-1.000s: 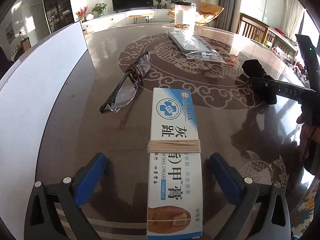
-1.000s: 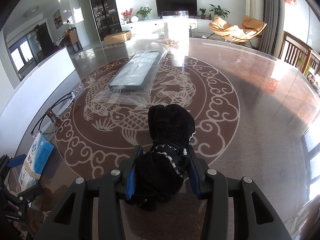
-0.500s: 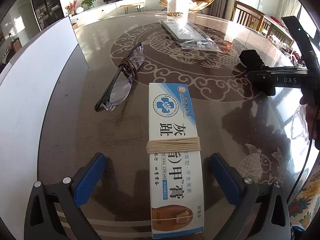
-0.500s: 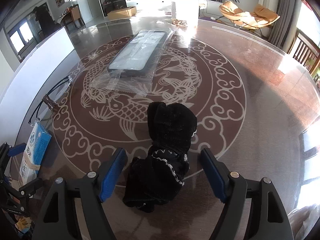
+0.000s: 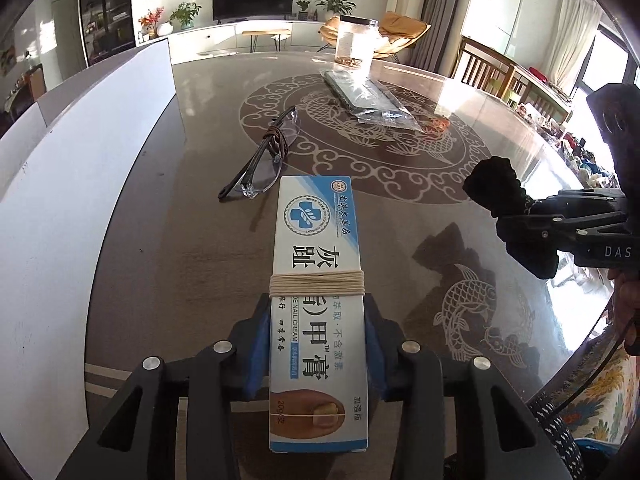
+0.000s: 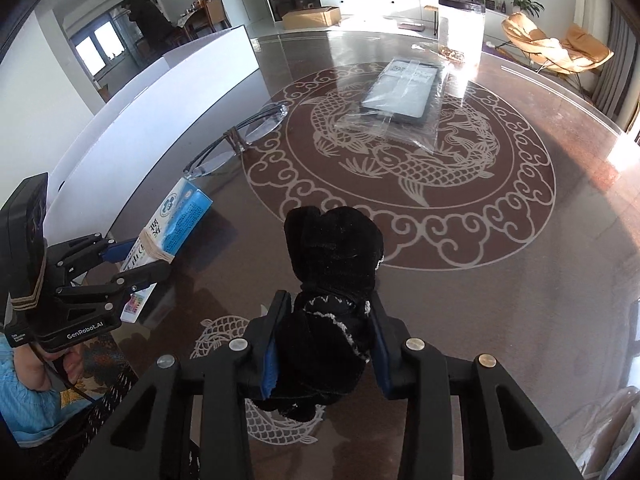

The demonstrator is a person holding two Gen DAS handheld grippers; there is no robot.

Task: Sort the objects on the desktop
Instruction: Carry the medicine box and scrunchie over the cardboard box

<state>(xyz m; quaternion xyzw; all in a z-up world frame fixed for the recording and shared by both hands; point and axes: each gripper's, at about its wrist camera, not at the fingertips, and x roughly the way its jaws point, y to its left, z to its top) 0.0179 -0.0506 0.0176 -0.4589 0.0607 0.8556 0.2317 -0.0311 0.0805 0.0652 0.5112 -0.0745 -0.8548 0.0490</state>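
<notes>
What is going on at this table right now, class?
A person is sorting items with two tools. The left hand-held gripper is shut on a nail cream box bound with string. The right hand-held gripper is shut on a black sock bundle. Glasses, a bagged flat item and a clear jar sit on the table.

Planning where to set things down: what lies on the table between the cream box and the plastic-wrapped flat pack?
Only the glasses lie between the cream box and the flat pack; the left wrist view shows it.
</notes>
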